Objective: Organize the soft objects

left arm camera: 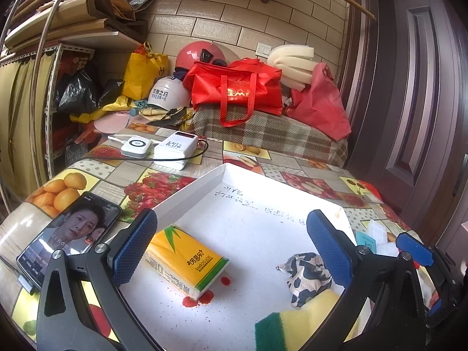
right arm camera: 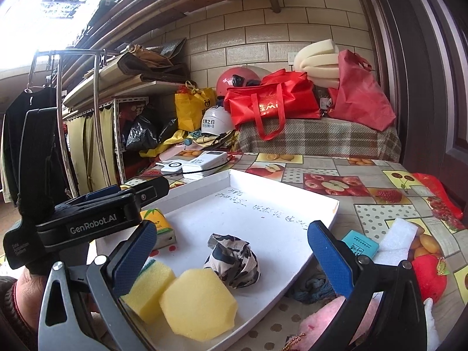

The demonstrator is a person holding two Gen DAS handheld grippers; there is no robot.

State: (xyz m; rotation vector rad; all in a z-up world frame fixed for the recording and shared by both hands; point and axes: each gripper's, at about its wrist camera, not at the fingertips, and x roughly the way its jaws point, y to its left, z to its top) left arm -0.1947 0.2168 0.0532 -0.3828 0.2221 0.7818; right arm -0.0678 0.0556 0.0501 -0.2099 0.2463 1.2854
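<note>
A white tray [left arm camera: 263, 228] lies on the fruit-print table; it also shows in the right wrist view [right arm camera: 278, 204]. In it are a yellow tissue pack [left arm camera: 187, 263], a crumpled black-and-white cloth [left arm camera: 307, 278] [right arm camera: 234, 260], a yellow-green sponge [left arm camera: 295, 321] [right arm camera: 149, 286] and a yellow foam block [right arm camera: 199, 304]. My left gripper [left arm camera: 231, 251] is open and empty above the tray, the tissue pack by its left finger. My right gripper [right arm camera: 231, 257] is open and empty over the tray's near end, around the cloth's position.
A phone [left arm camera: 67, 234] and two power banks [left arm camera: 172, 149] lie on the table's left. To the right of the tray are a blue packet [right arm camera: 359, 245], white foam [right arm camera: 397, 239], a red plush [right arm camera: 430, 278], a pink soft item [right arm camera: 330, 318] and a dark blue knit item [right arm camera: 313, 289].
</note>
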